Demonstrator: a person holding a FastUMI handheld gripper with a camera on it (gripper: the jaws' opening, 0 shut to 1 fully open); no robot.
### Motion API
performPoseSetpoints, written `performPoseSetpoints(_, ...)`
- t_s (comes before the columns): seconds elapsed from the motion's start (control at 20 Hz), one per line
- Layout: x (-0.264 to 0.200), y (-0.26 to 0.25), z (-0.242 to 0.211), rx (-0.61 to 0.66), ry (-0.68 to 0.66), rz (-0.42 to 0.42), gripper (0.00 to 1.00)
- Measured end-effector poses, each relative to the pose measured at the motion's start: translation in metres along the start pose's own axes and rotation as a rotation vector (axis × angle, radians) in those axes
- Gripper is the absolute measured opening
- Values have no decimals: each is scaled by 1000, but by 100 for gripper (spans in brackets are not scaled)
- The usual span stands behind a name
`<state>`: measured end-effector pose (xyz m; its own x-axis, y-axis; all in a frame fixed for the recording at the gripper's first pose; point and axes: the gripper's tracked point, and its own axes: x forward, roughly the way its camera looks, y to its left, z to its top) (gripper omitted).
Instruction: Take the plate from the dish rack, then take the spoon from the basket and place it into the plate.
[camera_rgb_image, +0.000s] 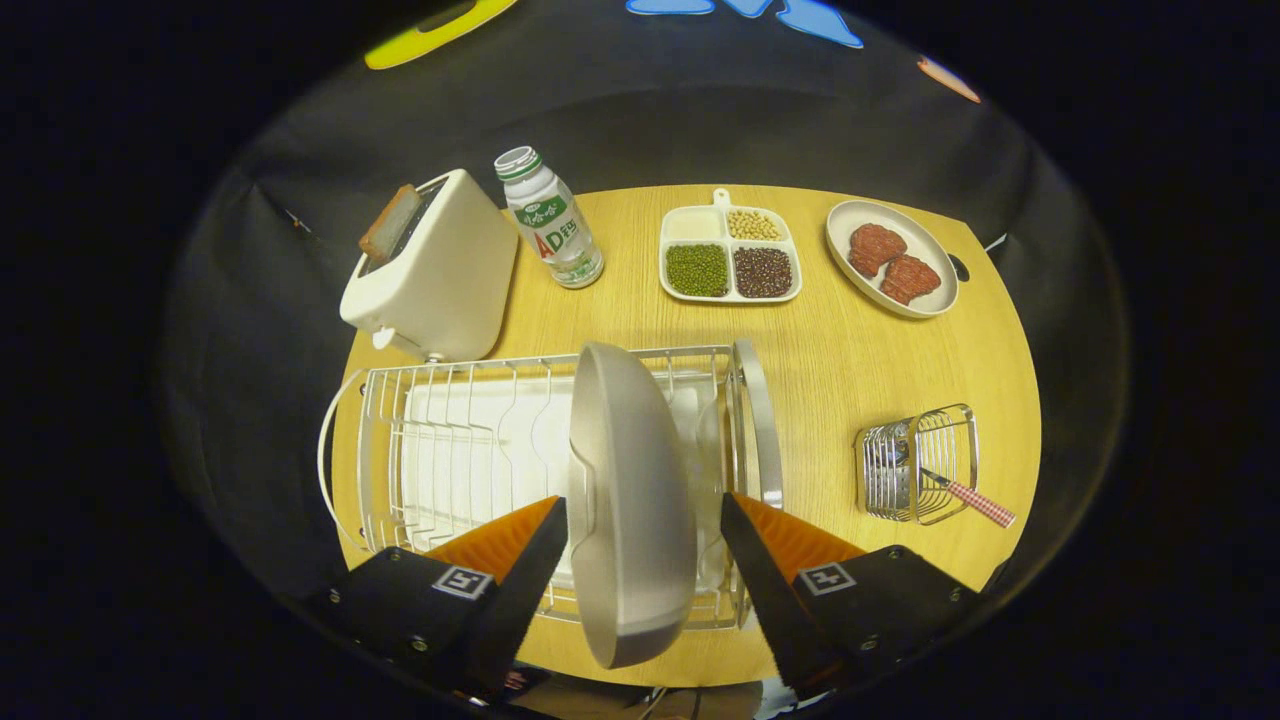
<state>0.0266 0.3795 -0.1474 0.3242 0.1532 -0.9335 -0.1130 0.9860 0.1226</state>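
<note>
Plate (625, 500) stands on edge in the dish rack (440, 450), right between the gripper (640, 580) fingers. Jaws apart w/ a gap each side of the plate, left finger (520, 570) close to its rim, right finger (770, 570) a bit further off, neither pressing on it. Spoon (960, 490) sits in the wire basket (915, 465) to the right of the rack, checked handle sticking out toward the near right. Far side of the table (850, 370): toaster (435, 270) w/ bread at far left, bottle (548, 220) beside it, divided tray (730, 255) of beans, then oval dish (890, 258) w/ meat at far right
</note>
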Motion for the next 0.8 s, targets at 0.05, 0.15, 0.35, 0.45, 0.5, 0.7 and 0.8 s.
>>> performPoseSetpoints(0.05,5,-1,-6,-13,19,-7,79)
performPoseSetpoints(0.15,10,-2,-8,7,45,-35,55)
performPoseSetpoints(0.35,8,0,-11,30,65,-81,31)
performPoseSetpoints(0.45,2,3,-7,31,53,-145,31)
performPoseSetpoints(0.5,-2,4,-6,28,41,-177,31)
performPoseSetpoints(0.7,-15,3,3,-39,-2,-256,31)
performPoseSetpoints(0.8,-22,-1,10,-35,-33,-270,31)
